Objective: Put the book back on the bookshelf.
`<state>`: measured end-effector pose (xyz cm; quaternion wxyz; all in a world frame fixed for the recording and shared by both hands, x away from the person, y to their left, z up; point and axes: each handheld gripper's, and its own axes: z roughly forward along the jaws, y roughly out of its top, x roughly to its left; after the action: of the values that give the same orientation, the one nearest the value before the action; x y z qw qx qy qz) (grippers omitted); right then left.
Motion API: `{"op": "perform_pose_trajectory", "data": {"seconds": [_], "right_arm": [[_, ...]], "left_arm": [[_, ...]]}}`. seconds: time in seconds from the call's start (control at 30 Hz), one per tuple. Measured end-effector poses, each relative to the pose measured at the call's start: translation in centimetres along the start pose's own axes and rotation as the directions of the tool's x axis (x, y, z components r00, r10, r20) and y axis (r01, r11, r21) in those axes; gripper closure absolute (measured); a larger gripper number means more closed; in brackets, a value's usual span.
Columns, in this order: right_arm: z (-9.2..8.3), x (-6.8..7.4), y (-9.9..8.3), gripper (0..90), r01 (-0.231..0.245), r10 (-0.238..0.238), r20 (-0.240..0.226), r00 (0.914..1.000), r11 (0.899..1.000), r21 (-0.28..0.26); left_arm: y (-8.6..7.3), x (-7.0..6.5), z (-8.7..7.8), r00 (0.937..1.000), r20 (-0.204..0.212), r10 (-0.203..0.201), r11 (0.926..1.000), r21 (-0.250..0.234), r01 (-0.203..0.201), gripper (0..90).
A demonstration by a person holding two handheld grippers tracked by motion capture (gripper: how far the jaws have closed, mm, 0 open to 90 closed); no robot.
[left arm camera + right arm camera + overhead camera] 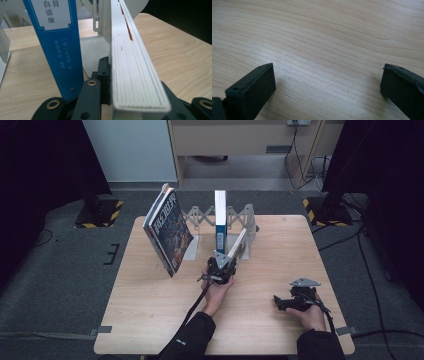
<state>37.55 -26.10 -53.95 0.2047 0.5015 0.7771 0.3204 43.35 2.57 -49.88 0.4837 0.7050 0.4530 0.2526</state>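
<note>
White-edged book (135,75) is the thing I have in hand: it sits clamped between the fingers (91,97) of my left gripper (221,265), page block towards the camera, its long axis running away from me and tilted, upper end leaning towards the rack's right end plate.

Going from big to small: the table (150,320) carries an expanding book rack (239,217) at its far middle. Within the rack stands a blue book (220,220), upright, spine towards me. In the left gripper view that blue spine (60,45) is just beside my held book, on its left, with a narrow gap between them. A larger illustrated book (167,230) leans at the rack's left end, apart from the other two.

The relation that matters: the free slot lies right of the blue book, and my held book is already partly in it, leaning rather than upright. I judge the next move must bring it upright and parallel to the blue spine without nudging that one over.

My right gripper (295,300) rests low over bare table near the right edge, well apart from the rack, its fingers (252,90) spread wide with nothing between them. The left hand is plainly the nearer one.
</note>
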Motion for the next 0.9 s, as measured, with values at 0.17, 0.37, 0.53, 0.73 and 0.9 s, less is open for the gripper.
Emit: {"op": "perform_pose_trajectory", "data": {"seconds": [0.17,0.37,0.53,0.73,0.9], "right_arm": [[0.0,0.0,0.0,0.2,-0.003,0.003,0.001,1.0,1.0,0.001],[0.0,0.0,0.0,0.2,-0.002,0.002,0.001,1.0,1.0,0.001],[0.0,0.0,0.0,0.2,-0.003,0.003,0.001,1.0,1.0,0.001],[0.0,0.0,0.0,0.2,-0.004,0.003,0.002,1.0,1.0,0.002],[0.0,0.0,0.0,0.2,-0.003,0.003,0.002,1.0,1.0,0.002]], "left_arm": [[0.1,-0.3,0.5,1.0,-0.003,0.002,1.0,-0.007,-0.002,73.4],[0.1,-0.1,0.4,0.9998,0.019,0.01,0.9997,-0.024,-0.009,65.2],[0.0,0.3,-1.8,0.9988,0.043,0.021,0.9984,-0.054,-0.019,60.5],[-0.4,0.6,-3.8,0.9969,0.078,0.006,0.999,-0.044,-0.002,68.4],[-0.2,0.3,-3.5,0.9978,0.065,0.009,0.9991,-0.041,-0.007,72.2]]}}
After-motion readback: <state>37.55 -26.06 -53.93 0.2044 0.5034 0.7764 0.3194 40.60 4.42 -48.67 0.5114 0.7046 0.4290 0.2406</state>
